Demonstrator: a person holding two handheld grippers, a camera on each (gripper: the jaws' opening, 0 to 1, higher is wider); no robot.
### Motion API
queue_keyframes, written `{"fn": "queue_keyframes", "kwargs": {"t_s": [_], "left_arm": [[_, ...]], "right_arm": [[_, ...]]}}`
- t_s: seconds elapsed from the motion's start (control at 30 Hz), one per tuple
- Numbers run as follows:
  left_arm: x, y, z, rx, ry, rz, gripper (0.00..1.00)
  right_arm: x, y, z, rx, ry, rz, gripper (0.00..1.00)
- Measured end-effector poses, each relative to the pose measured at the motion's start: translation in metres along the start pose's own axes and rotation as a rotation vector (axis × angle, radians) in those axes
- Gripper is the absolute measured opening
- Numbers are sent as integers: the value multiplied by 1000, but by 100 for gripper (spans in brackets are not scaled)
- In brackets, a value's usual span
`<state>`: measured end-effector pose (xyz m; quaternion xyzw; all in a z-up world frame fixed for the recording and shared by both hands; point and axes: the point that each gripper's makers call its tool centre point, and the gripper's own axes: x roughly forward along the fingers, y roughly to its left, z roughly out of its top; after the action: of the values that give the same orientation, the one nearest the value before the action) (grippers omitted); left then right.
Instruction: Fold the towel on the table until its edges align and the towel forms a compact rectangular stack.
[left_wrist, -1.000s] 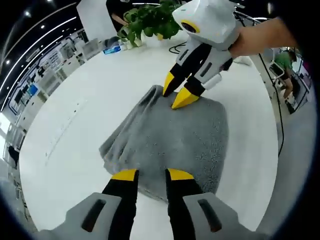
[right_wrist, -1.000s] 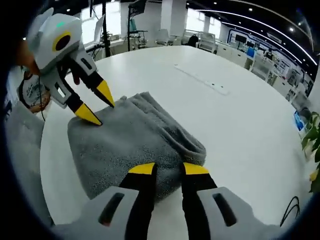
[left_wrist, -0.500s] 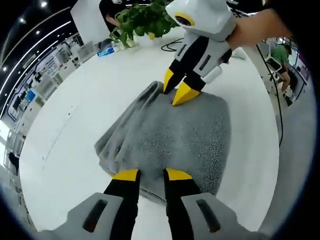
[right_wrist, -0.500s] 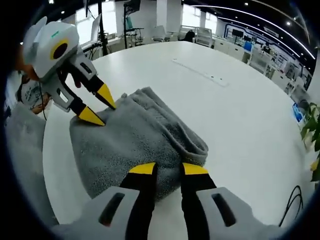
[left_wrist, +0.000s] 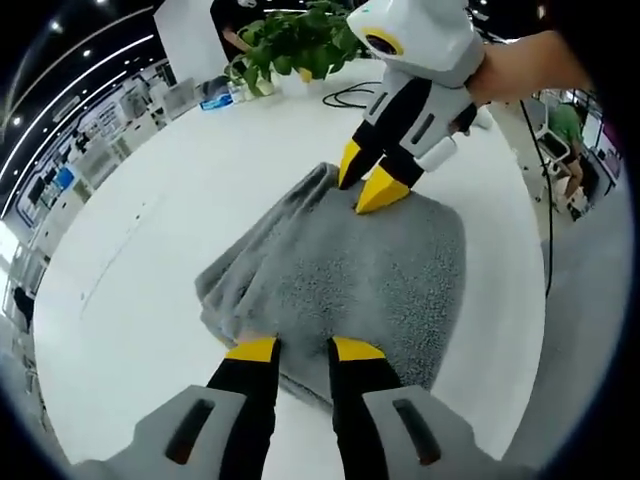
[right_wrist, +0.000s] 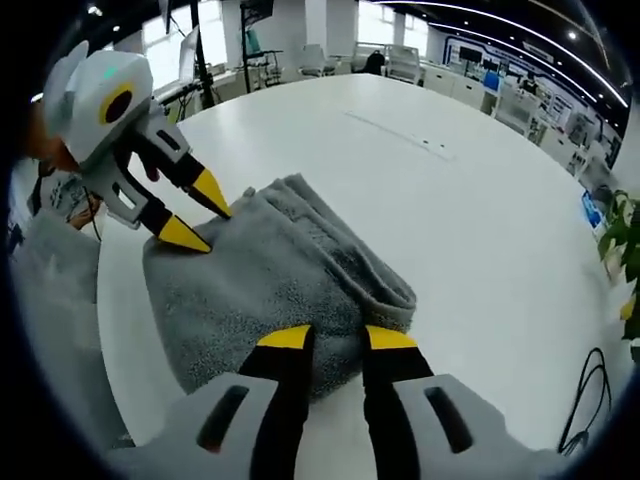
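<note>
Left gripper view, nearest: the left gripper (left_wrist: 302, 348) has its yellow tips parted at the near edge of the towel (left_wrist: 350, 275); whether any cloth lies between them cannot be told. The towel lies folded in a thick grey pad on the white table (left_wrist: 150, 260), its layered fold edges bunched along one side and not yet square. At the far edge the right gripper (left_wrist: 372, 180) presses its tips, slightly apart, into the pile. Beyond stands a plant (left_wrist: 290, 40).

Right gripper view: the right gripper (right_wrist: 338, 338) rests on the towel (right_wrist: 265, 290), jaws apart, near the rumpled corner. Across the cloth, the left gripper (right_wrist: 195, 212) touches the opposite edge with its tips spread.

Judged step: squaring the stack. It is best done by holding one end pinned while the other nudges the uneven layers flush, working low and slowly so the pad does not slide on the smooth table (right_wrist: 480, 220) or spring open.
</note>
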<state>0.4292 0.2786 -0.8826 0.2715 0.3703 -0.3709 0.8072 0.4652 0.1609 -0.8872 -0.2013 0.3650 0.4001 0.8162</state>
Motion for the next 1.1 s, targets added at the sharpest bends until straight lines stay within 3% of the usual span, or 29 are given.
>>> {"fn": "queue_keyframes", "kwargs": {"t_s": [0.1, 0.17, 0.27, 0.5, 0.73, 1.1], "left_arm": [[-4, 4, 0, -65, -17, 20, 26], [-8, 7, -2, -108, -32, 31, 29], [-12, 10, -6, -157, -50, 50, 34], [-16, 10, -12, -247, -53, 56, 38], [-11, 4, -22, -457, -50, 6, 38], [2, -5, -26, -469, -15, -34, 31]], "right_arm": [[-8, 2, 1, 3, -15, -37, 27], [-13, 4, 5, 52, -61, -57, 31], [-19, 5, -1, 96, -77, -78, 34], [-16, 23, -17, 217, -78, -35, 40], [-11, 24, -20, 262, -73, -26, 41], [0, 31, -28, 285, -41, 1, 33]]}}
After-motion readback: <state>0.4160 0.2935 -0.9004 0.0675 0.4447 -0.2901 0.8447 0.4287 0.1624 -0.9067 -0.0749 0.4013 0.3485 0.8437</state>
